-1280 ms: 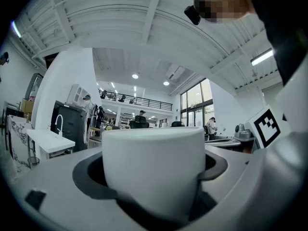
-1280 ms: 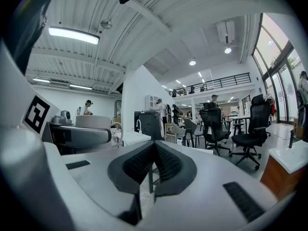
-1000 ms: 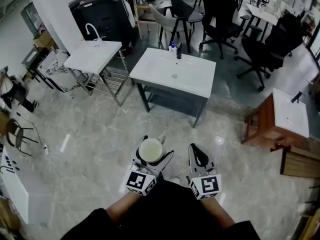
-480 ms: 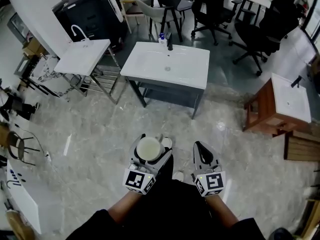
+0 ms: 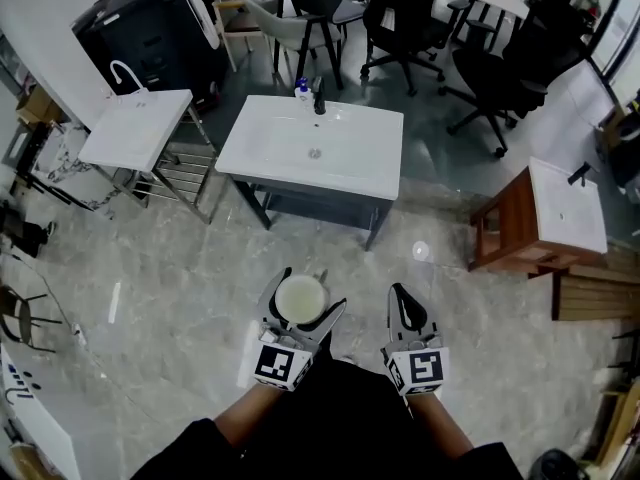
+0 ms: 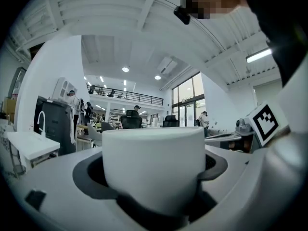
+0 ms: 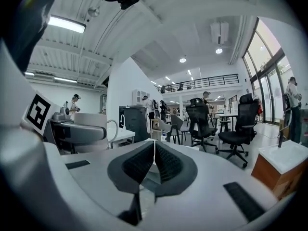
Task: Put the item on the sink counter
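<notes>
Across the marble floor [image 5: 180, 298] the sink table [image 5: 310, 153] stands well apart, its set-down not yet done: the left gripper [image 5: 305, 294] has its fingers pinching the white cup [image 5: 300, 300], while the right gripper [image 5: 401, 298] has its fingers pressed together, empty.

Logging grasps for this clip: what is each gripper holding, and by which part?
The left gripper clamps the white mug by its body, below the rim. The right gripper is shut and empty.
</notes>
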